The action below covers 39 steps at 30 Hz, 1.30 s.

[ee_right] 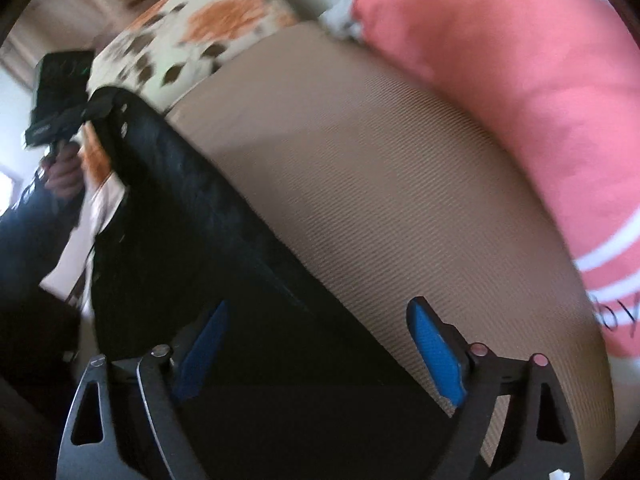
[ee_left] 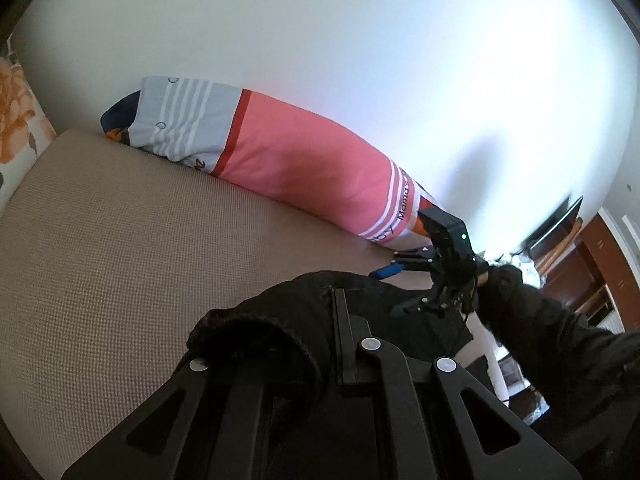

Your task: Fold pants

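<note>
The black pants [ee_left: 280,312] are bunched over my left gripper [ee_left: 296,344], which is shut on them and lifts one end off the beige bed surface [ee_left: 120,240]. In the right wrist view the pants [ee_right: 192,208] stretch as a dark band from the left gripper [ee_right: 104,100] at the upper left down to the bottom centre. My right gripper [ee_right: 320,344] is open above the pants' edge. One blue pad [ee_right: 204,348] is over the fabric and the other over the bed surface [ee_right: 360,180]. From the left wrist view the right gripper [ee_left: 390,291] hovers at the pants' far end.
A long pink bolster [ee_left: 300,160] [ee_right: 520,80] lies along the white wall at the bed's far side. A floral pillow [ee_left: 16,112] [ee_right: 208,20] sits at one end. Wooden furniture [ee_left: 580,264] stands beyond the bed's edge. A dark sleeve [ee_left: 540,332] holds the right gripper.
</note>
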### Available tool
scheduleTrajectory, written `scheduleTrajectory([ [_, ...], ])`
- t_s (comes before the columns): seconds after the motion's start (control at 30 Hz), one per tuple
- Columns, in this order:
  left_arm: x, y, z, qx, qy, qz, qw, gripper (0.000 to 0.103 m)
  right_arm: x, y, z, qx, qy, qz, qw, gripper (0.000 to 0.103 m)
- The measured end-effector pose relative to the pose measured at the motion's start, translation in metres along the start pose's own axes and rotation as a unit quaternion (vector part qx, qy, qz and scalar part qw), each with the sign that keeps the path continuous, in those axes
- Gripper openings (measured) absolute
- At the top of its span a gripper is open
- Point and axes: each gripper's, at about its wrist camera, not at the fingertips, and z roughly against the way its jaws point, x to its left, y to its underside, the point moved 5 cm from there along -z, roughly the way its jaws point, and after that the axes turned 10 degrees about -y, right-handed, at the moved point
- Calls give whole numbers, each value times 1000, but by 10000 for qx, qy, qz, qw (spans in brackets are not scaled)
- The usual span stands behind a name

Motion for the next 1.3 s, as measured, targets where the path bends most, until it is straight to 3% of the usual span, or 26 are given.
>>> scheduleTrajectory([
  [0.13,1,1,4,-45,-96,57,9999,8,-10,10,-5,500,47,81,9987,78],
  [0.27,0,0,4,-70,-216,88,9997,8,-18,29,-7,949,110,147,9953,54],
  [0.3,-1,0,5,-70,-248,80,9996,8,-21,35,-8,1056,152,150,9942,53],
  [0.37,-3,0,5,-71,-315,65,9995,8,-25,42,-6,1139,284,193,9929,41],
  [0.5,-6,1,5,-36,-429,19,9991,8,-36,57,4,1125,581,84,9919,31],
  [0.57,-7,2,4,9,-509,-26,9987,8,-35,61,7,1018,798,12,9916,16],
  [0.63,-7,2,1,58,-613,-52,9981,8,-24,66,11,786,1256,162,9888,10],
  [0.77,-6,1,0,90,-744,-80,9972,8,9,76,29,67,2315,204,9726,8],
  [0.93,-9,8,17,57,-821,-156,9965,8,68,92,53,-618,3125,153,9478,8],
  [1.13,-21,41,59,82,-783,-319,9964,9,143,131,76,-1078,3344,90,9362,7],
  [1.3,-33,92,95,248,-721,-467,9960,11,189,168,73,-1262,3169,-124,9400,7],
])
